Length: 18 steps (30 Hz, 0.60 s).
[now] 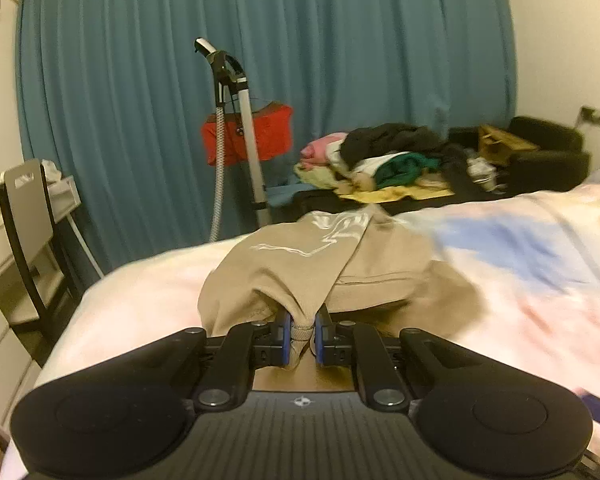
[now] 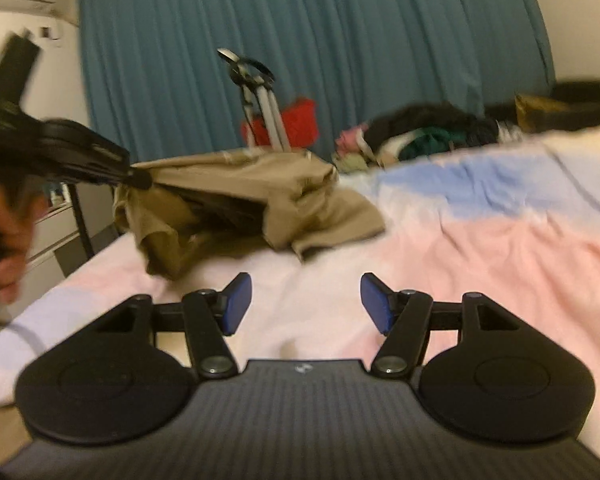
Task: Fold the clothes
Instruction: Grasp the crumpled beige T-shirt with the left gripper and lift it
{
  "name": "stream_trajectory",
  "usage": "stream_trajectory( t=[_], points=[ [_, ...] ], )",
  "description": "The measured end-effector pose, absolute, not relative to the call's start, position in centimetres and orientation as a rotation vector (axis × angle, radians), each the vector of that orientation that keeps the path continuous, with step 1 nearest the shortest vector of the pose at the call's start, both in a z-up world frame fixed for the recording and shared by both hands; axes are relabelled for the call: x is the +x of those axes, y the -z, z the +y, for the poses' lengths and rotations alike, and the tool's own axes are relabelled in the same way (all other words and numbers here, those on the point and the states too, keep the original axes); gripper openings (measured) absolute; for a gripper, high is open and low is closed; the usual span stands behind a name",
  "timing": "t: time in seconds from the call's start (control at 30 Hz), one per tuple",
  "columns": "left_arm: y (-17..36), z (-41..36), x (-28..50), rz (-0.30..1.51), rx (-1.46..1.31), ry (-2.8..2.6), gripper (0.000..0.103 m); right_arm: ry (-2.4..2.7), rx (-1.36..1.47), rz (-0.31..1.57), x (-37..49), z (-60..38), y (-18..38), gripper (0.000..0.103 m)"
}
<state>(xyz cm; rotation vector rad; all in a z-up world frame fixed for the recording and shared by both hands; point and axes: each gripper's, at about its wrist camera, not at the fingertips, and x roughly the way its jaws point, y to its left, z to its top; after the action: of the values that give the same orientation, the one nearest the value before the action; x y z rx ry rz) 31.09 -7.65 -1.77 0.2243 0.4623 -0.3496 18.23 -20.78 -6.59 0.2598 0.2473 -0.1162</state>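
Teal curtains hang across the far wall, and in front of them stands a garment steamer pole with a red item hanging beside it. Below me spreads the bed, covered in a blanket of pale pink, white and blue patches. Beyond its far edge a heap of mixed clothes sits on a dark surface, with a black armchair to the right of it. At the left edge of the left wrist view there is a chair next to white drawers.

My left tool is clamped on the tan garment: a bunched bit of its edge is pinched between the two blue pads, and the cloth rises and drapes forward from there, showing a pale printed mark on its upper face. From the right wrist view, that same left tool enters from the left, held by my left hand, and it lifts one corner of the tan garment off the blanket while the rest lies crumpled on the bed near its left side.

My right tool hovers low over the blanket with its blue pads spread wide apart and nothing between them. The garment lies ahead of it and a little to the left, apart from its fingers.
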Motion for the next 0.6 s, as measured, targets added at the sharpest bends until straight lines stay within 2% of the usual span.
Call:
stream_trajectory(
  t=[0.27, 0.43, 0.6],
  points=[
    [0.1, -2.3, 14.1, 0.414, 0.056, 0.356, 0.011, 0.061, 0.124, 0.169, 13.0, -17.9, 2.7, 0.067],
    [0.7, 2.5, 5.3, 0.416, -0.066, 0.348, 0.010, -0.017, 0.084, 0.248, 9.5, -15.6, 1.7, 0.067],
    [2.3, 6.8, 1.3, 0.461, -0.107, 0.291, 0.010, -0.121, 0.015, 0.355, 8.4, -12.0, 2.2, 0.069]
  ],
)
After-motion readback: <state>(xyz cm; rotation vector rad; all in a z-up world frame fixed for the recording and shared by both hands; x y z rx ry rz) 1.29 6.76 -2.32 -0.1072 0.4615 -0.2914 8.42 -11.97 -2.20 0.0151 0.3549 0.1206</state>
